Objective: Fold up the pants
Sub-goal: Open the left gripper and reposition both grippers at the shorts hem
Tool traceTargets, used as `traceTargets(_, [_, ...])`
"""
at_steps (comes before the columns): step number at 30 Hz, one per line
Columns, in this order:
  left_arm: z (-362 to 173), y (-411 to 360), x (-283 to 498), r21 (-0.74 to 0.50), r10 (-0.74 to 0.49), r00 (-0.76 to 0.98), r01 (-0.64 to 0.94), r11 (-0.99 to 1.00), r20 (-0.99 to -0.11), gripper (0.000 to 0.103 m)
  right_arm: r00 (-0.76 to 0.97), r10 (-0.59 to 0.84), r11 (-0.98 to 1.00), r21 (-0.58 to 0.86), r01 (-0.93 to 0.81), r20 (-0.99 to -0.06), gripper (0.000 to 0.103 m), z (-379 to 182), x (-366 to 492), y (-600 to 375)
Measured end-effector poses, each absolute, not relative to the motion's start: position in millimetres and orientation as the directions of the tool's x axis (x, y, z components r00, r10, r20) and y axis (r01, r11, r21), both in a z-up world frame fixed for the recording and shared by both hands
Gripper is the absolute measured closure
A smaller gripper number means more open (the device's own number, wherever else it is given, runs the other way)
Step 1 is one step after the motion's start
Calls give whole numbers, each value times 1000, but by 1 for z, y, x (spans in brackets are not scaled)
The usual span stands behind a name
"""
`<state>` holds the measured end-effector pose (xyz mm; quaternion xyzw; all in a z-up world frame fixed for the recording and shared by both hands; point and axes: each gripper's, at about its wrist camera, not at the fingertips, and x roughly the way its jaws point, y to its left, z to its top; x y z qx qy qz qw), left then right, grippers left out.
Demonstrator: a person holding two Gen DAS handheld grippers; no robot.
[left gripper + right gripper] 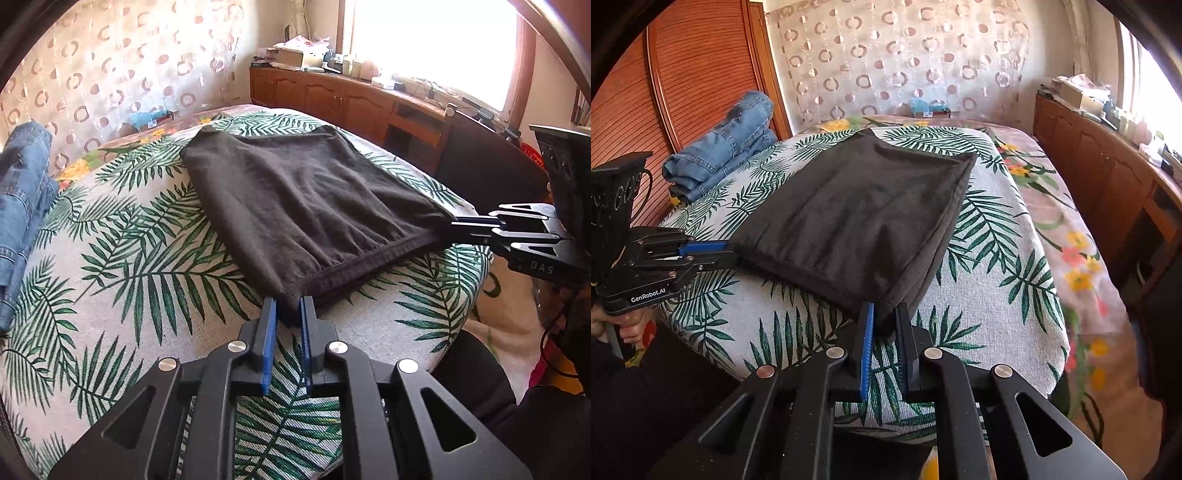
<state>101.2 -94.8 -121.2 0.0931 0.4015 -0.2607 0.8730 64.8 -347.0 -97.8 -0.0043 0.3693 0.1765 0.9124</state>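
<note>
Here, from the left wrist: left gripper (pixel 289 308) clamped on near corner of black pants (pixel 306 199), cloth running straight ahead on the leaf-print surface (pixel 110 258); right gripper (pixel 448 230) pinching the other near corner, off rightward. From the right wrist: same hem corner held dead ahead, long axis leading away.

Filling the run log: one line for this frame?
step: fold | left tongs: shut on black pants corner | right tongs: shut on opposite corner | pants: flat on leaf-print cloth
</note>
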Motion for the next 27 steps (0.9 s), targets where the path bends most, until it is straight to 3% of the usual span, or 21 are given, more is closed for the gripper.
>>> traceTargets(4, [-114, -94, 98, -37, -378, 554, 529, 848, -742, 90, 675, 314, 941, 124, -316, -667, 93, -94, 62, -349])
traceTargets(8, [-109, -94, 99, -15, -353, 568, 513, 858, -744, 81, 691, 310, 943, 117, -313, -653, 93, -87, 58, -350])
traceTargets(12, [-105, -91, 102, -21, -352, 578, 501, 865, -736, 60, 705, 307, 943, 107, -314, -639, 93, -81, 53, -350])
traceTargets(16, [-104, -86, 107, -32, -354, 583, 488, 872, -731, 50, 718, 304, 946, 108, -306, -626, 93, -78, 51, -352])
traceTargets(18, [-103, -83, 110, -33, -347, 593, 475, 879, -726, 22, 720, 301, 947, 109, -301, -625, 93, -79, 50, -351])
traceTargets(19, [-103, -81, 111, -40, -350, 599, 467, 883, -720, 18, 721, 298, 948, 109, -298, -625, 93, -80, 50, -351])
traceTargets(23, [-103, -78, 120, -42, -338, 609, 447, 894, -717, 18, 723, 300, 949, 117, -293, -622, 93, -83, 53, -350])
traceTargets(27, [-107, -79, 127, -41, -333, 611, 440, 897, -719, 18, 724, 294, 952, 128, -277, -624, 76, -87, 59, -349])
